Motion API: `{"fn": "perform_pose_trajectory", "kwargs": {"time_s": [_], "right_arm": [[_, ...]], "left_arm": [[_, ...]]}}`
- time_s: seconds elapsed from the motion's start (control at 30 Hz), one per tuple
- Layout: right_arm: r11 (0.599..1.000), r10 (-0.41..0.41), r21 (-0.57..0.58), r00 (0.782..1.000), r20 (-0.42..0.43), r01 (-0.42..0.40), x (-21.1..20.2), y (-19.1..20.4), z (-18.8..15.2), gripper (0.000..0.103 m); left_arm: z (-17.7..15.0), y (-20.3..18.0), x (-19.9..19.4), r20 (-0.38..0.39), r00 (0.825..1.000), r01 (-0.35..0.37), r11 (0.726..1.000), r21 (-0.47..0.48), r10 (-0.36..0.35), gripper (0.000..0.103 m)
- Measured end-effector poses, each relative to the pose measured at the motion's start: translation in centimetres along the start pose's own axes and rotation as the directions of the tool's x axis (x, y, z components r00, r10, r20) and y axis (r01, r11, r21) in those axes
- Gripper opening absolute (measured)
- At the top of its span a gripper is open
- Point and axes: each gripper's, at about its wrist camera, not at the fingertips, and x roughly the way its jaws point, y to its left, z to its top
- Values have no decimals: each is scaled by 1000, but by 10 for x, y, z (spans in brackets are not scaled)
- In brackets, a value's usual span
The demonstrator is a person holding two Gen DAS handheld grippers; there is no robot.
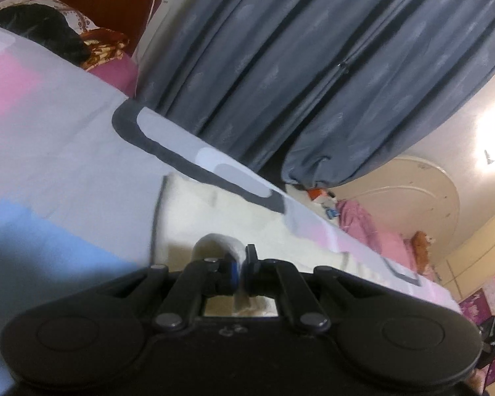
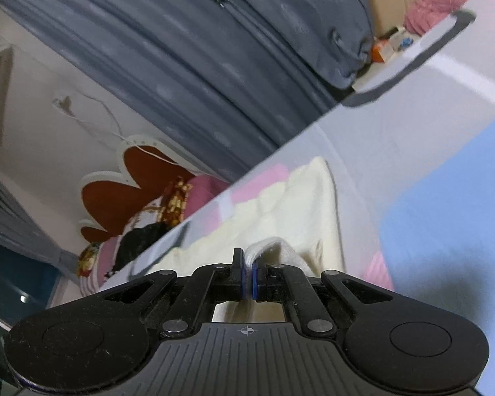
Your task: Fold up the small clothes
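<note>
Jaws: both pinch cream garment (image 1: 234, 217) | headboard (image 2: 115, 191): right view only

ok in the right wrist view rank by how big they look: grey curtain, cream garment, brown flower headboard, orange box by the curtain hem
1. grey curtain, largest
2. cream garment, though it lies close to the camera
3. brown flower headboard, partly hidden by bedding
4. orange box, smallest, and farthest away

Your left claw (image 1: 239, 264) body hides the near part of the cream garment (image 1: 214, 217), and motion blur smears its far edge. In the right wrist view, small items (image 2: 391, 44) beyond the bed (image 2: 396, 125) are too blurred to identify.
</note>
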Motion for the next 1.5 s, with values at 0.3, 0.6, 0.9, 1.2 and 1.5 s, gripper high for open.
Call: {"fn": "perform_pose_trajectory", "kwargs": {"time_s": [0.3, 0.6, 0.9, 1.2, 1.5], "right_arm": [[995, 31, -93, 992, 124, -19, 24, -7, 9, 68], [927, -90, -355, 991, 103, 122, 32, 22, -3, 57], [847, -210, -489, 976, 51, 208, 69, 29, -32, 37], [852, -173, -479, 978, 119, 210, 49, 32, -27, 3], [865, -235, -410, 956, 178, 289, 45, 9, -14, 0]], "left_arm": [[5, 17, 18, 146, 986, 93, 995, -36, -87, 60], [5, 1, 34, 32, 999, -34, 979, 201, 28, 38], [-5, -1, 40, -5, 998, -52, 958, 282, 56, 32], [-1, -6, 24, 94, 995, -15, 956, 294, -13, 2], [0, -5, 51, 70, 992, -117, 957, 267, 102, 2]]}}
